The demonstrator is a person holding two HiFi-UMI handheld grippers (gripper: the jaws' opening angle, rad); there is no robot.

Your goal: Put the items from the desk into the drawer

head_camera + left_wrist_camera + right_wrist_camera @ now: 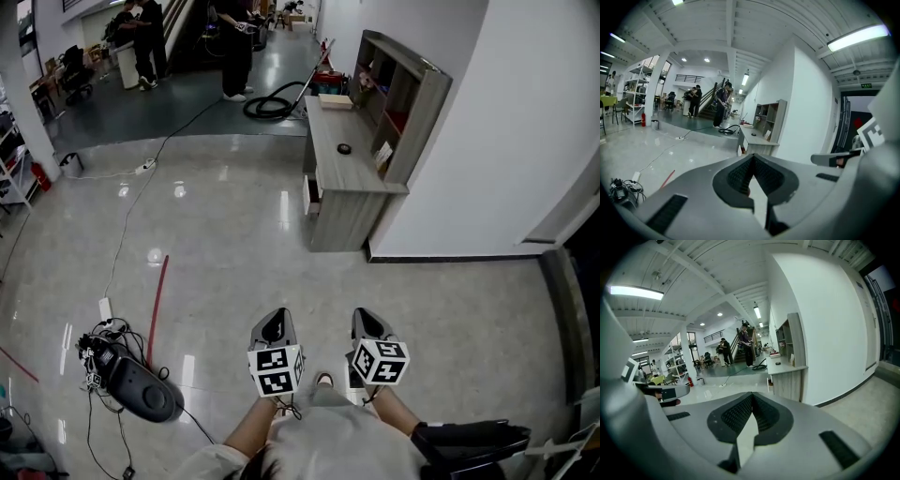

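Items of the task, a small dark round piece (344, 148) and a pale flat box (335, 101), in neither gripper and well apart from both, lying up at 12 o'clock on the grey tabletop (328, 173).

Left gripper (752, 155): jaws closed together, dark ribbed pads meeting tip to tip. Right gripper (751, 394): jaws likewise shut, pad against pad. From the head view, side by side low in the middle, each with its marker cube at the 6 o'clock end, both pointing to 12 o'clock.

Below the two, glossy pale floor (234, 244). At 9 o'clock of the left gripper, a black device (145, 394) with a tangle of cables. At 10 o'clock, a thin red rod (157, 298) flat on the floor.

Further out, between 12 and 1 o'clock, tabletop against the white wall (469, 112), with a shelf unit (412, 103) standing on its 3 o'clock side. Drawer (311, 195) at the 9 o'clock side under the tabletop, looking a little pulled out; inside not possible to read. Black hose coil (272, 105) on the floor at 11 o'clock of the tabletop, and people (236, 47) standing beyond it.
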